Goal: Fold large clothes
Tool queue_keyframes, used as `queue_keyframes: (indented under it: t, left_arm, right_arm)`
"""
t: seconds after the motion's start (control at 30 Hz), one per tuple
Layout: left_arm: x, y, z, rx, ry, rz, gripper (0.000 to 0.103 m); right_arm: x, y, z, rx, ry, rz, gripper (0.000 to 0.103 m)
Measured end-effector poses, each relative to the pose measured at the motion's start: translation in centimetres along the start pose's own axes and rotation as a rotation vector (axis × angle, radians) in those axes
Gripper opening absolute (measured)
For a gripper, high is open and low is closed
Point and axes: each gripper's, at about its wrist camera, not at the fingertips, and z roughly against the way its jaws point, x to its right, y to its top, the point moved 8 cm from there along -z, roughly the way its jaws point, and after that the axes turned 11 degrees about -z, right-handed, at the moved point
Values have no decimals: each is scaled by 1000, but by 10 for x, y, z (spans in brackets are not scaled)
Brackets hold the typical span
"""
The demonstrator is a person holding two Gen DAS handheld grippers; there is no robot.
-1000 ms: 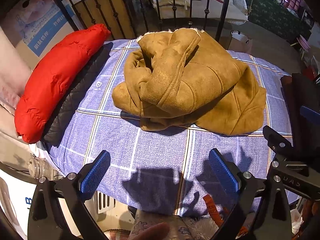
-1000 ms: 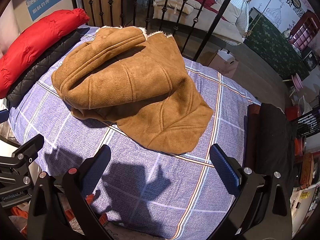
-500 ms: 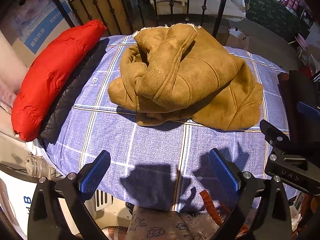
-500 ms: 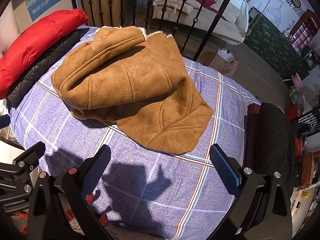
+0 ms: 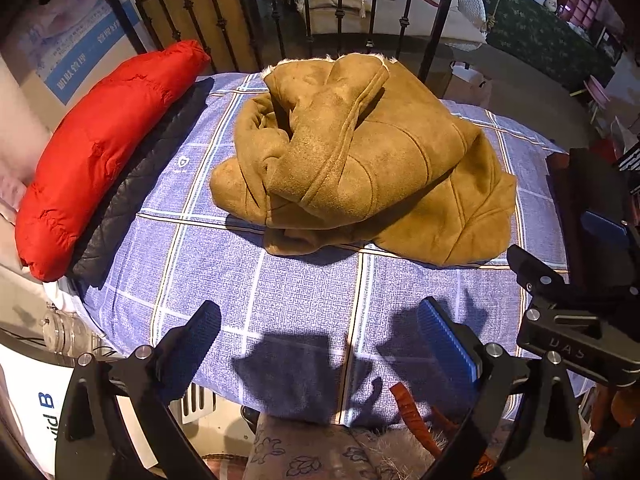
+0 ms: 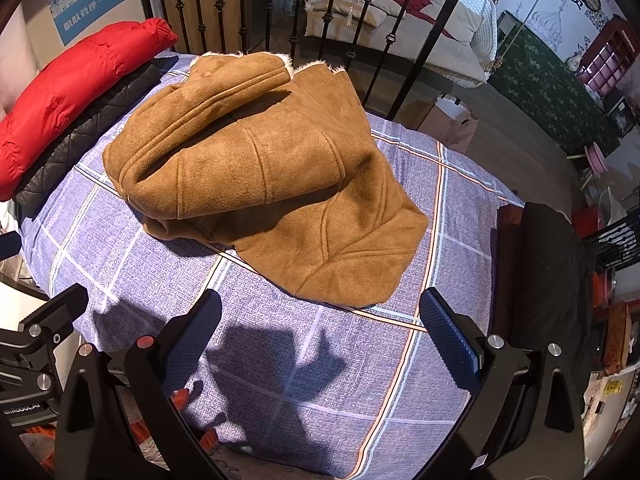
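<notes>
A tan suede coat with a fleece lining (image 5: 360,164) lies bunched in a rough folded heap on the far half of the blue checked tablecloth (image 5: 304,292). It also shows in the right wrist view (image 6: 264,184). My left gripper (image 5: 320,344) is open and empty, held above the near table edge, well short of the coat. My right gripper (image 6: 320,340) is open and empty too, over the near cloth, close to the coat's lower hem. The right gripper's body shows at the right of the left wrist view (image 5: 576,312).
A red puffer jacket (image 5: 100,148) lies on a black quilted jacket (image 5: 136,196) along the table's left edge. Dark clothing (image 6: 548,292) hangs over something at the right edge. A black iron railing (image 5: 304,12) stands behind the table. A plastic bottle (image 5: 64,332) sits low left.
The left gripper has drifted slightly back and left, so the coat sits a little higher in its view. The right gripper has barely moved. Both stay open.
</notes>
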Motion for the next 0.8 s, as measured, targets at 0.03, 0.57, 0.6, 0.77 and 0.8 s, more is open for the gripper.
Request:
queue_keyframes:
  t: [0.03,0.57,0.6,0.77,0.8]
  left_arm:
    - [0,-1,-2,-6,-4,2,97]
    - [-66,-10,-23,4,-5,203,97]
    - [-79,-16,-25,2,10,233,97]
    - [-131,-49,-25,-12,96,312,97]
    - [-138,-57,-24,-19,107,323,97]
  right_arm:
    - [0,0,-1,-3,1,-3,98]
    - [-21,22,-17,-31,111,-31,98]
    - [-31,31,-19,-36,138,-27,98]
    - [-83,90,-37,-28,302,-42,98]
    - [-94,103,-47,-41,307,-42,98]
